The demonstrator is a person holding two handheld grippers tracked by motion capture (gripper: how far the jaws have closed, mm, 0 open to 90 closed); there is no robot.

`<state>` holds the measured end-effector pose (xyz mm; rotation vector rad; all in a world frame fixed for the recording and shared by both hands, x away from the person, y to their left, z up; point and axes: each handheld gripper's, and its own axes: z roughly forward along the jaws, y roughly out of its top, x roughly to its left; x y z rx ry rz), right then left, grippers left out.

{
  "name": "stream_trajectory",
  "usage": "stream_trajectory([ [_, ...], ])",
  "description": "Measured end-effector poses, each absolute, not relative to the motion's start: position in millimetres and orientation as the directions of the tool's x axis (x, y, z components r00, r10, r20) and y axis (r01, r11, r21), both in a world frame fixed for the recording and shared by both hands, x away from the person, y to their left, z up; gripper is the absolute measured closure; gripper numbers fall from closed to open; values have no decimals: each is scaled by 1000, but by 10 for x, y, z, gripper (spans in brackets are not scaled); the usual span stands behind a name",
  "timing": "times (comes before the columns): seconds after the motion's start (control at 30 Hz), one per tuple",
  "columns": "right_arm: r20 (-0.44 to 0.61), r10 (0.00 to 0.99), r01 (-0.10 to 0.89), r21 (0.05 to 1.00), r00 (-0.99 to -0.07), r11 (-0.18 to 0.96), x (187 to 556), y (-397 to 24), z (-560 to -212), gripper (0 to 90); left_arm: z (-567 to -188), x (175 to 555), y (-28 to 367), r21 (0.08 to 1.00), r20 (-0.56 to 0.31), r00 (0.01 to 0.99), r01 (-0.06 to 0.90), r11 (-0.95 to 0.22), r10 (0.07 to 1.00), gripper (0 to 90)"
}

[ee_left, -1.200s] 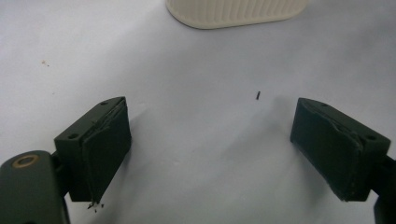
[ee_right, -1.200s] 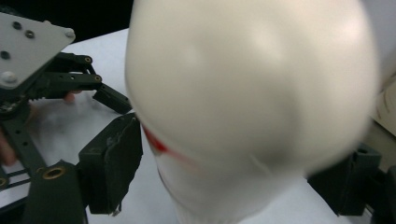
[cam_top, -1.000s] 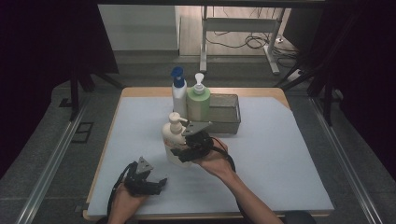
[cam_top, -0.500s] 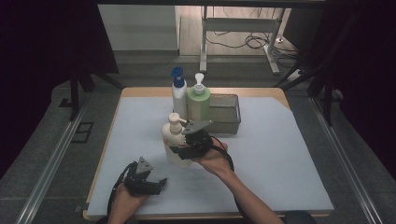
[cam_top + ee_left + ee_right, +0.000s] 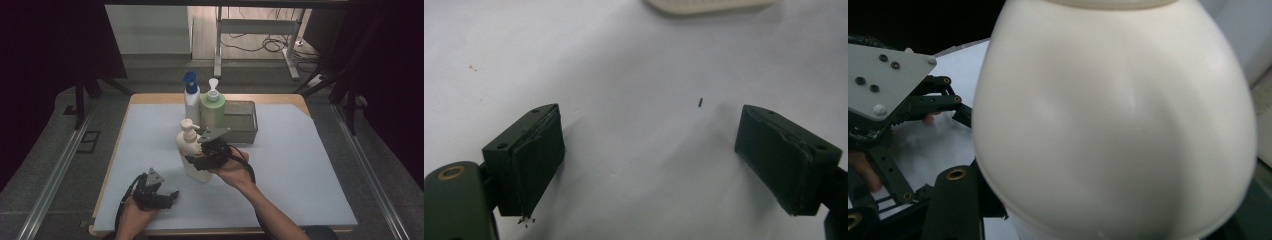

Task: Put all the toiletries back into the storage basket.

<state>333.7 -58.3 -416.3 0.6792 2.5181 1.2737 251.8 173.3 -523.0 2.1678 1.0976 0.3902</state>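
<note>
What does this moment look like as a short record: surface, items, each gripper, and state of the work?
surface: table with pale sheet
items: cream pump bottle near the middle; blue-capped bottle and green pump bottle behind it; grey bin beside those
right gripper: jaws around the cream pump bottle, just been closing; contact not visible
left gripper: open, nothing between the jaws, low over the sheet
state: cream pump bottle upright on the sheet, not yet lifted

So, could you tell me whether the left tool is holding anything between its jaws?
No, the left tool stands open, with bare white table cover between its jaws.
</note>
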Motion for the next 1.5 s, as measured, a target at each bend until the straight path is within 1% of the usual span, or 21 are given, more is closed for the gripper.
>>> stream_trajectory([
  [0.3, -24, 539, 305, 803, -842, 513, 3352, -824, -4056, 375, -5230, 2519, 1734, 679, -31, 602, 598, -425, 798, 124],
  [0.7, -10, 607, 357, 800, -795, 481, 3416, -1195, -3934, 375, -5230, 2519, 1733, 680, -32, 602, 598, -424, 798, 123],
  [0.9, 35, 627, 395, 804, -778, 444, 3459, -1396, -3851, 375, -5231, 2519, 1733, 681, -33, 601, 598, -423, 798, 123],
  [1.3, 32, 674, 414, 809, -738, 416, 3520, -1695, -3636, 376, -5231, 2519, 1733, 680, -33, 601, 599, -423, 798, 124],
  [1.5, 29, 701, 424, 815, -712, 396, 3585, -1775, -3547, 375, -5231, 2519, 1733, 681, -33, 601, 598, -423, 798, 124],
])
